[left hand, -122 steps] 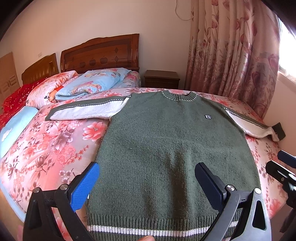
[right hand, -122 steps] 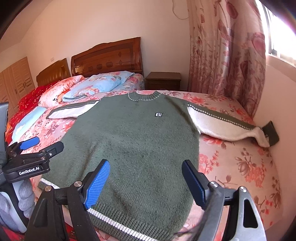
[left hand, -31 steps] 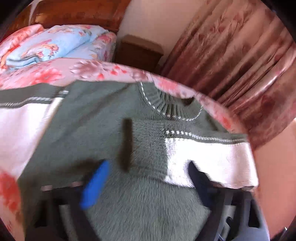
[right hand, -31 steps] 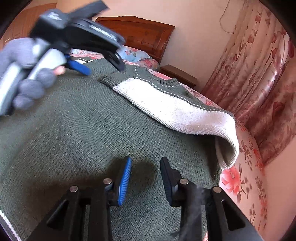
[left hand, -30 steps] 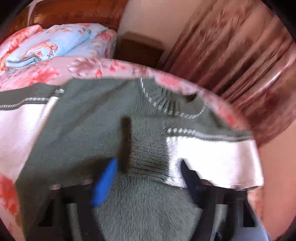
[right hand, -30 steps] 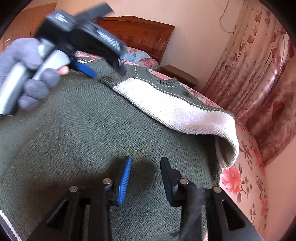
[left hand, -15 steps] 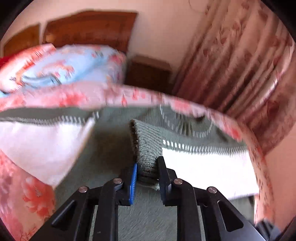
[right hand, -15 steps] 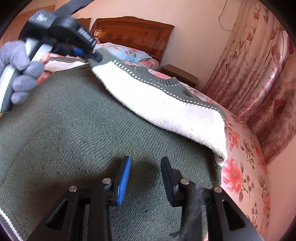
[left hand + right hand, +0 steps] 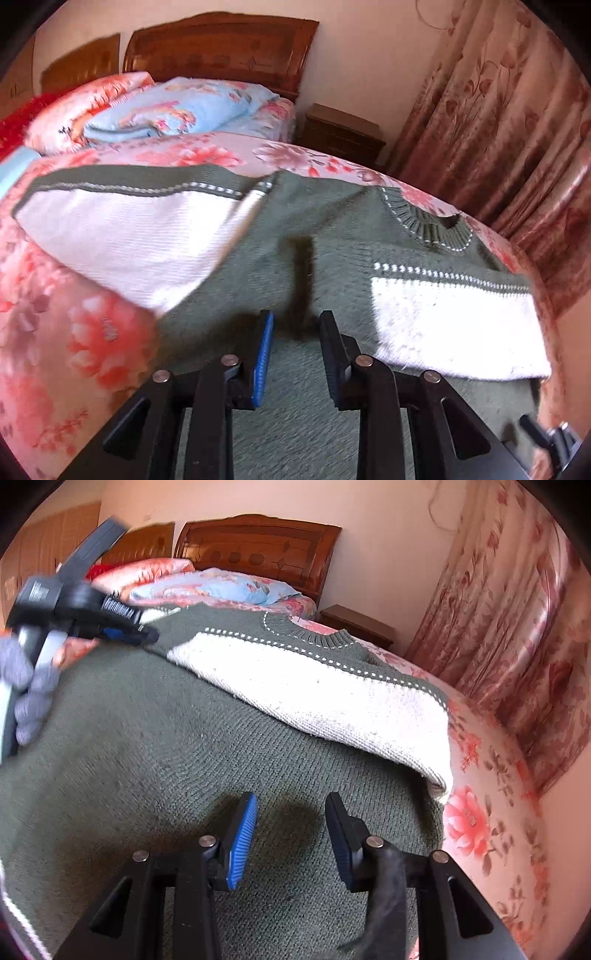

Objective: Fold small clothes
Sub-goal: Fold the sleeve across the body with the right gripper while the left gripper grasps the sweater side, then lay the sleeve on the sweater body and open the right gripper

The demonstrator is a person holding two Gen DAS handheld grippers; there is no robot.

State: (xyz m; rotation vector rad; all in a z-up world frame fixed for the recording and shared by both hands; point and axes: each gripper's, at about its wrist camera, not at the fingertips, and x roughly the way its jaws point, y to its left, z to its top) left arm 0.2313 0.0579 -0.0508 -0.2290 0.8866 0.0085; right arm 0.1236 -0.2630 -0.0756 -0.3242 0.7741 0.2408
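A green knit sweater (image 9: 332, 258) with white sleeve panels lies flat on the floral bed; it also shows in the right wrist view (image 9: 147, 757). Its right sleeve (image 9: 314, 698) lies folded across the chest, cuff (image 9: 303, 280) near the middle. The other sleeve (image 9: 122, 236) lies spread out to the left. My left gripper (image 9: 293, 328) sits just behind the cuff, jaws slightly apart, the cuff no longer between them. It also shows in the right wrist view (image 9: 140, 637). My right gripper (image 9: 291, 819) hovers open and empty over the sweater's body.
The floral bedspread (image 9: 74, 350) surrounds the sweater. Pillows and a blue quilt (image 9: 166, 107) lie by the wooden headboard (image 9: 221, 40). A nightstand (image 9: 343, 129) and floral curtains (image 9: 498, 110) stand to the right, close to the bed's edge.
My left gripper was shut on the sleeve cuff half a second ago; its jaws have parted and the cuff lies on the sweater's chest. My right gripper has stayed in place.
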